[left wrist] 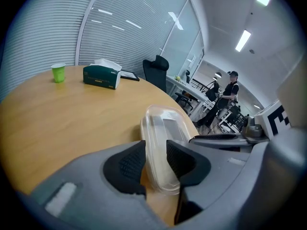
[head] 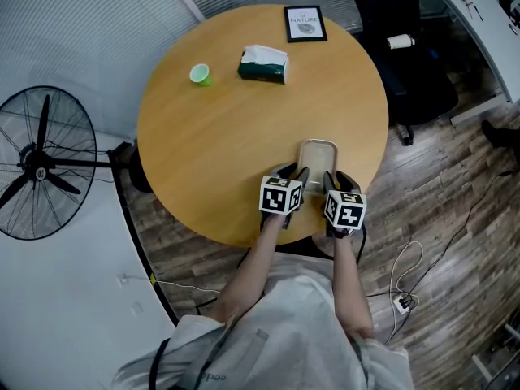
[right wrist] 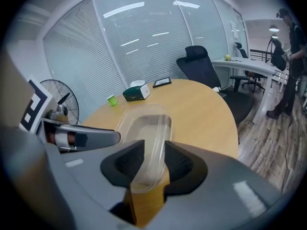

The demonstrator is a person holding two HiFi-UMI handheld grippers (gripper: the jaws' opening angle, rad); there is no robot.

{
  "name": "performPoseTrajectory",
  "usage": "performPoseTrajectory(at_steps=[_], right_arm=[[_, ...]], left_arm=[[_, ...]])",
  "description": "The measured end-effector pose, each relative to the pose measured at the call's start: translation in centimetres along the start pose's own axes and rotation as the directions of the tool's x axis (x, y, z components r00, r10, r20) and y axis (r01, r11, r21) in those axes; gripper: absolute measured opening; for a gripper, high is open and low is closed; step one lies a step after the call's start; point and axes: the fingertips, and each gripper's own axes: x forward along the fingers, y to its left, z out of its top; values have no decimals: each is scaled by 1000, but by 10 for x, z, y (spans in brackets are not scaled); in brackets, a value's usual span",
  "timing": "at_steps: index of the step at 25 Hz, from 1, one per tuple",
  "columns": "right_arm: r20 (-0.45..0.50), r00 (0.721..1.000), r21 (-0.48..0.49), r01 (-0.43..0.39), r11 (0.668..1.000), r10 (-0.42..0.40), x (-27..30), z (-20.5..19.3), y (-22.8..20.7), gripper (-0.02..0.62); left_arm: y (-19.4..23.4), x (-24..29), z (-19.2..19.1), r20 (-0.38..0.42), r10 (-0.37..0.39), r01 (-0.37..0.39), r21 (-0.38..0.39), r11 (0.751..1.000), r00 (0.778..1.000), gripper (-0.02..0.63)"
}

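Clear plastic container (head: 318, 154) sits at the worktop's (head: 227, 145) five o'clock edge, close to the person. The left tongs (head: 296, 177) pinch its nine o'clock wall and the right tongs (head: 331, 179) its three o'clock wall. A tissue box (head: 262, 65) and green cup (head: 200, 74) stand well apart, toward twelve.

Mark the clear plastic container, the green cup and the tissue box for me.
clear plastic container (head: 318, 161): head view, its bare floor.
green cup (head: 200, 74): head view, its open mouth.
tissue box (head: 262, 69): head view, its dark green side.
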Motion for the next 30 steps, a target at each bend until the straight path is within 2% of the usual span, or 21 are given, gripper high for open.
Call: performPoseTrajectory(at_steps=[16, 30], right_arm=[[33, 999, 15, -5, 1000, 4, -17, 3, 5, 126], [99, 995, -10, -21, 1000, 22, -39, 18, 14, 124]], left_arm=[[-12, -9, -1, 10, -18, 18, 28, 999, 1000, 144], [-26, -31, 14, 85, -14, 11, 41, 999, 996, 144]])
